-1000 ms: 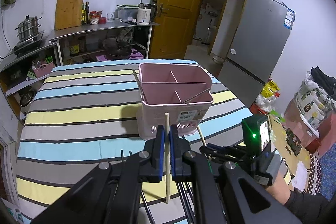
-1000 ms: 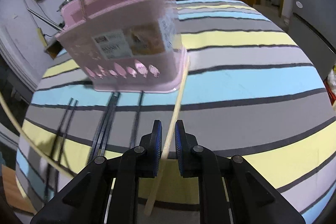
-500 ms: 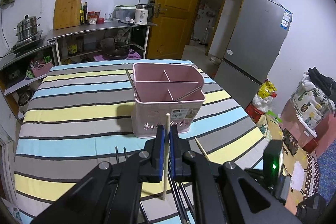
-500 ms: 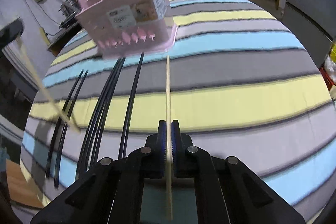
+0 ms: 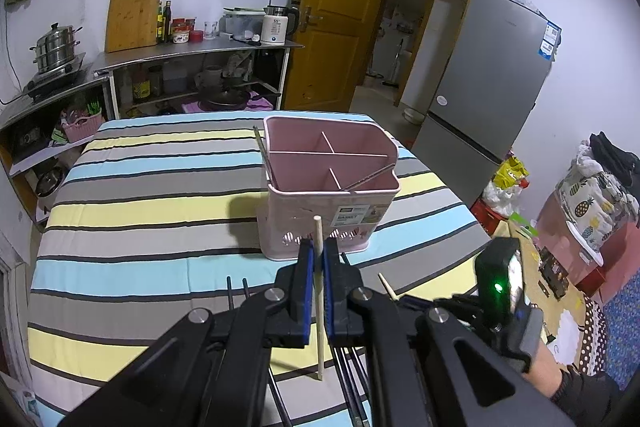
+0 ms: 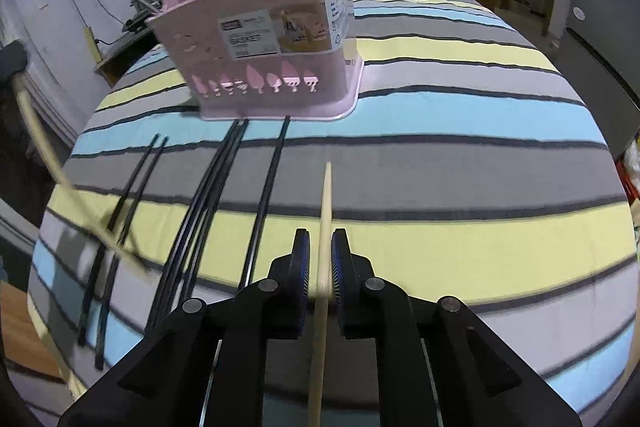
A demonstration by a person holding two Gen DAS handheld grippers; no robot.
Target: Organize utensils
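My left gripper (image 5: 316, 247) is shut on a pale wooden chopstick (image 5: 318, 227), held upright above the striped table in front of the pink divided basket (image 5: 320, 211). That chopstick shows blurred at the left of the right wrist view (image 6: 52, 163). My right gripper (image 6: 320, 251) has its jaws opening. A second wooden chopstick (image 6: 326, 199) runs between them, close to the right pad, with a gap on its left side. The same basket (image 6: 260, 43) stands just beyond it. Thin metal chopsticks (image 5: 368, 179) lean inside the basket.
Several black chopsticks (image 6: 200, 207) lie in rows on the striped tablecloth (image 6: 460, 147) between the basket and my right gripper. The table edge falls away at right toward a grey fridge (image 5: 492, 83). A steel shelf unit (image 5: 192, 47) stands behind the table.
The right jaws closed on the wooden chopstick half a second ago and now stand apart again; the right view has shifted back toward the basket. The left gripper keeps its chopstick and has not moved.
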